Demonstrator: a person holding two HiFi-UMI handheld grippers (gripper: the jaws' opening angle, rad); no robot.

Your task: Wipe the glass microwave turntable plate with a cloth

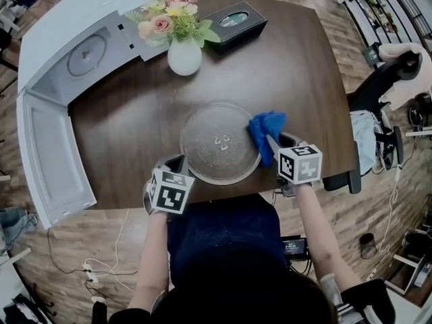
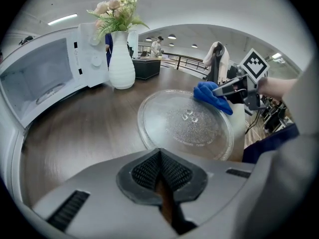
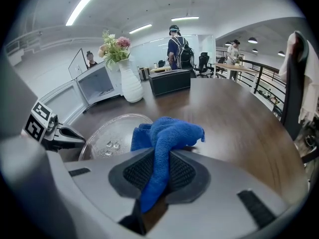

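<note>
The round glass turntable plate (image 1: 219, 142) lies flat on the dark wooden table (image 1: 135, 120), near its front edge. My right gripper (image 1: 272, 140) is shut on a blue cloth (image 1: 265, 131), which rests over the plate's right rim. In the right gripper view the cloth (image 3: 162, 148) is pinched between the pads and bunches out ahead, with the plate (image 3: 112, 136) to its left. My left gripper (image 1: 181, 164) sits at the plate's near-left rim, shut with nothing between its pads (image 2: 160, 171). From there the plate (image 2: 187, 123) lies just ahead, the cloth (image 2: 212, 94) at its far right.
A white microwave (image 1: 74, 66) with its door (image 1: 50, 160) swung open stands at the table's left. A white vase of flowers (image 1: 183, 49) and a black box (image 1: 235, 24) sit at the back. An office chair (image 1: 378, 86) is on the right.
</note>
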